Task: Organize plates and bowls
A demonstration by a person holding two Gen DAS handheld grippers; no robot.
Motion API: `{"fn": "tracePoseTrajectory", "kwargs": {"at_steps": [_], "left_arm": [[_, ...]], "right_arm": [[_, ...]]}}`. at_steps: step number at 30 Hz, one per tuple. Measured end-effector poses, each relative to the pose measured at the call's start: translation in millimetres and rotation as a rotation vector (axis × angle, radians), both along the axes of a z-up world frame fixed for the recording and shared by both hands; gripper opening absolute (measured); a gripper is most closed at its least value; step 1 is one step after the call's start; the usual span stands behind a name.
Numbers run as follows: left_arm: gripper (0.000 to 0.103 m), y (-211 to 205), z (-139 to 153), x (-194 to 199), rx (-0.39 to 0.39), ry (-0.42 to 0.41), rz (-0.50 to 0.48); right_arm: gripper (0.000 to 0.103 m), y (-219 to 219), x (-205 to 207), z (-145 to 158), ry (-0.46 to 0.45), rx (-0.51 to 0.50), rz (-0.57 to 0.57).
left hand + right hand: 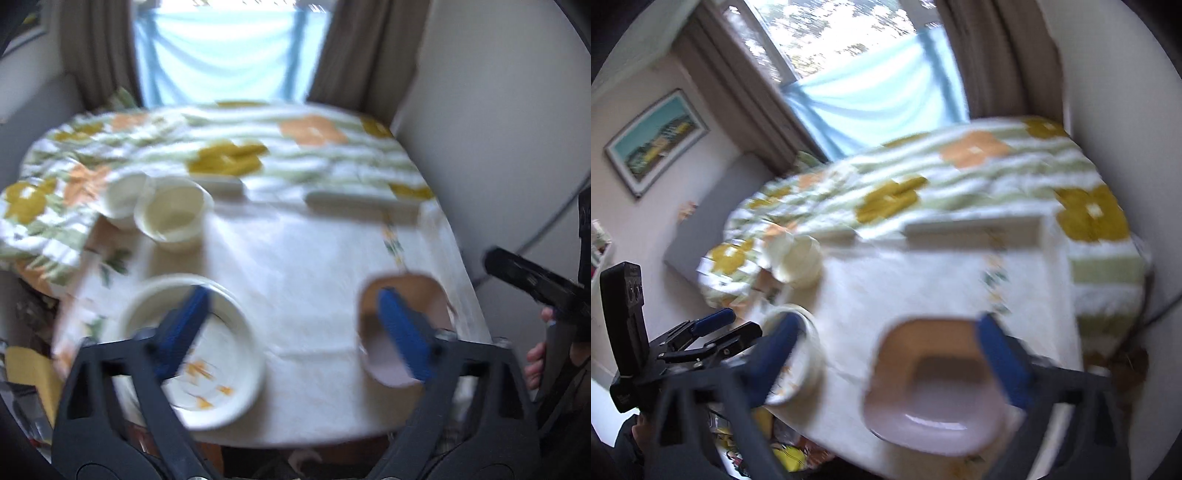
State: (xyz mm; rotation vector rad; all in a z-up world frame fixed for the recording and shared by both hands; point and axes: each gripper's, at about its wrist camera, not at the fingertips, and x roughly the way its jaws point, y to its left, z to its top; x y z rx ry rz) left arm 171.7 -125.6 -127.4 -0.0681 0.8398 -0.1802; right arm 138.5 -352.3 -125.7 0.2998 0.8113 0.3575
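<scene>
On the white tablecloth (314, 277) a white bowl with orange flowers (221, 369) (803, 365) sits near left, and a pink square bowl with a brown inside (424, 295) (934, 387) near right. My left gripper (295, 332) hovers open above both, one blue pad over each bowl, nothing between them. My right gripper (890, 358) is open above the pink bowl, its pads clear of the rim. Two small white bowls (173, 214) (798, 258) stand at the far left. Flat white plates (362, 203) (971, 225) lie at the back. Both views are blurred.
A quilted cloth with yellow and orange flowers (229, 158) covers the back of the round table. Behind it are a window and curtains (369, 48); a wall (498, 129) is close on the right. Clutter lies under the near table edge (786, 458).
</scene>
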Motion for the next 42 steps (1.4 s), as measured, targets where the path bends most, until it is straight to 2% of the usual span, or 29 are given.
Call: {"fn": "tracePoseTrajectory", "kwargs": {"at_steps": [2,8,14,20,23,25,26,32,34,35,37,38,40,42], "left_arm": [[0.103,27.9,11.2,7.5,-0.010,-0.039,0.041],[0.103,99.3,-3.6,58.4,-0.033,0.051,0.130],[0.103,164.7,-37.5,112.1,-0.084,0.162,0.176],[0.102,195.1,-78.7,166.4,-0.115,0.265,0.138],[0.098,198.5,-96.8,186.7,-0.124,0.303,0.109],[0.089,197.3,-110.0,198.6,-0.128,0.332,0.086],[0.087,194.6,-115.3,202.1,-0.129,0.345,0.075],[0.075,187.4,-140.6,223.9,-0.124,0.406,0.045],[0.060,185.7,-145.3,227.9,-0.118,0.419,0.046],[0.056,184.1,-148.0,229.0,-0.116,0.427,0.046],[0.042,180.7,-153.1,231.7,-0.106,0.438,0.039],[0.038,178.8,-155.9,232.8,-0.098,0.440,0.032],[0.021,176.4,-161.5,235.1,-0.092,0.446,0.026],[0.019,174.6,-165.2,236.7,-0.095,0.453,0.024]], "right_arm": [[0.103,22.5,15.6,8.5,-0.023,0.023,0.044],[0.103,95.1,73.4,6.9,0.028,-0.038,0.128],[0.103,156.3,132.4,-20.1,0.136,-0.085,0.117],[0.103,199.6,181.3,-62.3,0.265,-0.128,0.108],[0.101,214.2,199.5,-85.4,0.331,-0.141,0.098],[0.091,221.8,208.2,-99.4,0.366,-0.146,0.101],[0.085,225.2,211.6,-105.8,0.382,-0.149,0.105],[0.062,238.1,225.0,-128.7,0.444,-0.135,0.107],[0.057,241.2,228.7,-132.9,0.449,-0.140,0.117],[0.054,242.5,230.0,-135.0,0.451,-0.142,0.120],[0.044,244.3,232.4,-138.6,0.459,-0.137,0.126],[0.034,245.6,233.1,-140.6,0.463,-0.132,0.133],[0.029,249.6,235.0,-143.7,0.465,-0.135,0.143],[0.018,251.5,235.7,-146.4,0.467,-0.134,0.151]]}}
